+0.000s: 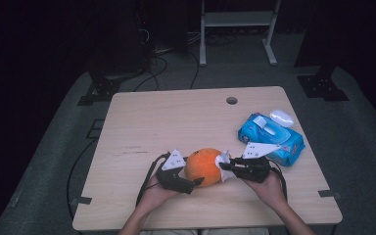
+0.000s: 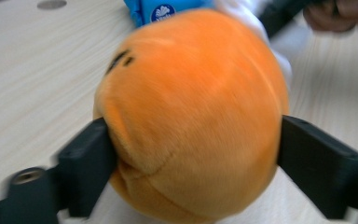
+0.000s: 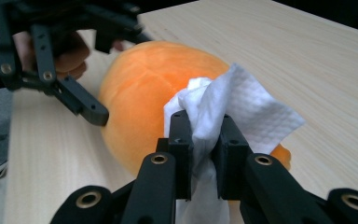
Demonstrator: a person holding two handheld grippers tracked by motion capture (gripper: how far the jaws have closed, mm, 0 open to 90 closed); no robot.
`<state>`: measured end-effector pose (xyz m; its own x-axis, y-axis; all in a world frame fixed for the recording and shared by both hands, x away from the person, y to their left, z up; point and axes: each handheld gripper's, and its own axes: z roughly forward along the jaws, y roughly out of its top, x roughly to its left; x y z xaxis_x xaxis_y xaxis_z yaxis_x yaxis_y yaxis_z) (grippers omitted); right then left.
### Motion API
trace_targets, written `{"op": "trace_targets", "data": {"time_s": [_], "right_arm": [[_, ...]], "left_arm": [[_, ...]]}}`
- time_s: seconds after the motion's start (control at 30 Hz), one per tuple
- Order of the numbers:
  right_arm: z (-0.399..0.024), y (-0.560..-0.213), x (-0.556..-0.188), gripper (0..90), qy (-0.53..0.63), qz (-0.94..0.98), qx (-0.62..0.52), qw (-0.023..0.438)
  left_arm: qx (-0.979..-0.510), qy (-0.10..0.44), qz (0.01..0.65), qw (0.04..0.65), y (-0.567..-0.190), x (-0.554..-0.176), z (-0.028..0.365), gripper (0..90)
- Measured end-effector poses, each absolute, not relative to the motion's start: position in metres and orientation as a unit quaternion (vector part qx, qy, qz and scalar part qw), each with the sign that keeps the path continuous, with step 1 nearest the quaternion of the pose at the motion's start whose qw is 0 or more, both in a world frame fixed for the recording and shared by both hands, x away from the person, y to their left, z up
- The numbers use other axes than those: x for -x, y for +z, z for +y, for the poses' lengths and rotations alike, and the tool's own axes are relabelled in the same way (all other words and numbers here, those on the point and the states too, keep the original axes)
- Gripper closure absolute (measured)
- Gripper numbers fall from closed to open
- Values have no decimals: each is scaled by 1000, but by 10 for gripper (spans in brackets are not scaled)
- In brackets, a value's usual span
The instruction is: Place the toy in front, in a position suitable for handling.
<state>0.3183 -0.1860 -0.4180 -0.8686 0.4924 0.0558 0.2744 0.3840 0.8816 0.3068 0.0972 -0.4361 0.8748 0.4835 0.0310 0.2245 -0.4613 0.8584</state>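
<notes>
Orange plush toy resting on the wooden surface near its front edge, between the two hand-held tools. The left gripper straddles the toy: in the left gripper view its two black jaws stand spread to either side of the orange body, the left jaw at or against the fabric and the right jaw at its flank; whether the pads press the plush cannot be told, since the view is blurred. The right gripper is pressed together on a folded white wipe, which it pinches between its fingertips and holds against the side of the toy. A blue pack of wipes lies just behind the right hand, close to the right edge of the surface, with a small white lid at its far corner. The far and left portions of the surface lie bare up to a round cable hole near the back edge, leaving open room there; the front edge is close under both forearms. The underside of the toy and its contact with the surface are hidden, the lower part of the wipe is cut off behind the jaws, and the pack's print is too small to read.
</notes>
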Motion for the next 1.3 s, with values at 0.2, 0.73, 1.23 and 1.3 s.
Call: {"op": "trace_targets", "data": {"time_s": [0.2,0.73,1.23,1.3], "right_arm": [[-175,-409,-316,785,517,816,-230,114],[-184,-406,-317,786,501,814,-252,153],[-144,-388,-287,785,518,824,-177,146],[-161,-390,-294,785,517,817,-206,151]], "left_arm": [[-838,119,246,473,-431,-303,99,497],[-833,122,261,473,-434,-292,93,479],[-819,48,270,504,-427,-290,101,497],[-814,34,277,508,-430,-293,105,495]]}}
